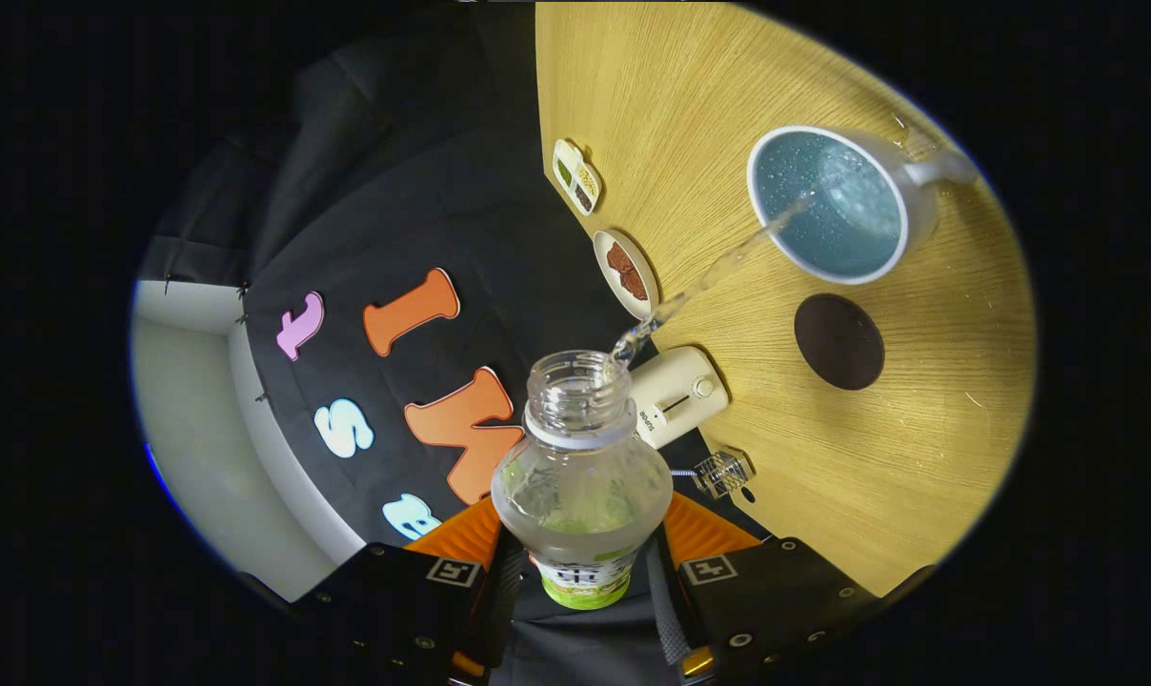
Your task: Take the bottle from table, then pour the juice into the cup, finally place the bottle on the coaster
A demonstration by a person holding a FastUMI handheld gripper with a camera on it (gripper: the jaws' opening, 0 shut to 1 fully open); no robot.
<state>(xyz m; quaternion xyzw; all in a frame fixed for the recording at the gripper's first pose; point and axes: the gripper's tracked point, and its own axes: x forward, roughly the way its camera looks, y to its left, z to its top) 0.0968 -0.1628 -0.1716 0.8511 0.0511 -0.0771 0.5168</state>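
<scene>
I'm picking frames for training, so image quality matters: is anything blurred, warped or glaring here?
Gripper view: fisheye bends the table edge; the bottle, clamped in the gripper, looks sharp; the stream into the cup is streaked; the coaster shows no glare.

Clear bottle (581, 481) w/ green-and-white label, white cup (838, 205) w/ blue speckled inside, dark brown coaster (838, 341), light wood-grain table (728, 86), cream appliance (680, 395), white dish (625, 272) w/ reddish-brown bits, possibly food
</scene>
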